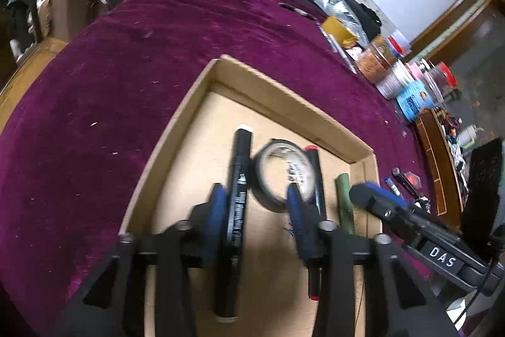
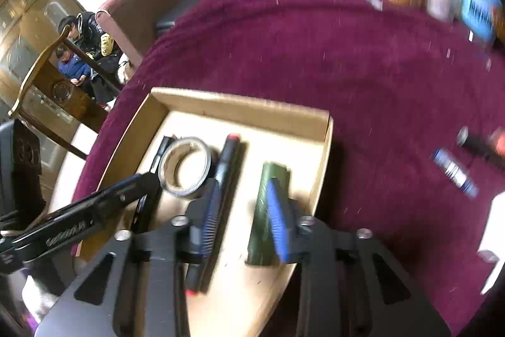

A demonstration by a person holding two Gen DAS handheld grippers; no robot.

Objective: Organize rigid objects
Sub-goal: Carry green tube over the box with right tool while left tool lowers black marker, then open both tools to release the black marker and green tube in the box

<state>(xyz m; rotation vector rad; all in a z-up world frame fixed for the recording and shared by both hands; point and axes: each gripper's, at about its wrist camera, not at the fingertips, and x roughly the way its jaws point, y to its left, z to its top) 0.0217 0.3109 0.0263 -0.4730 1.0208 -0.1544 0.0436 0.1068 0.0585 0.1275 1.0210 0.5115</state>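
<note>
Cardboard tray on a maroon velvet tablecloth already holds four items side by side: a black marker with a white end, a roll of tape, a red-capped black marker and a dark green cylinder. Both handheld grippers hang over the tray, angled down into it. The left gripper has its blue pads parted; the white-ended marker lies just inside the left pad, but the blurred view does not settle whether they touch, and nothing is pinched. The right gripper is likewise spread with nothing clamped, one pad over the red-capped marker and the other over the green cylinder.

A blue-and-white tube and a black pen-like object lie on the cloth well right of the tray, apparently still to be collected.

The risk seems to be crowding. The two tools sit close together above a shallow tray, and a careless withdrawal could clip the tape roll or drag a marker over the low wall. The cylinder and markers look likely to roll if nudged. The soft cloth could also let the light tray slide.
</note>
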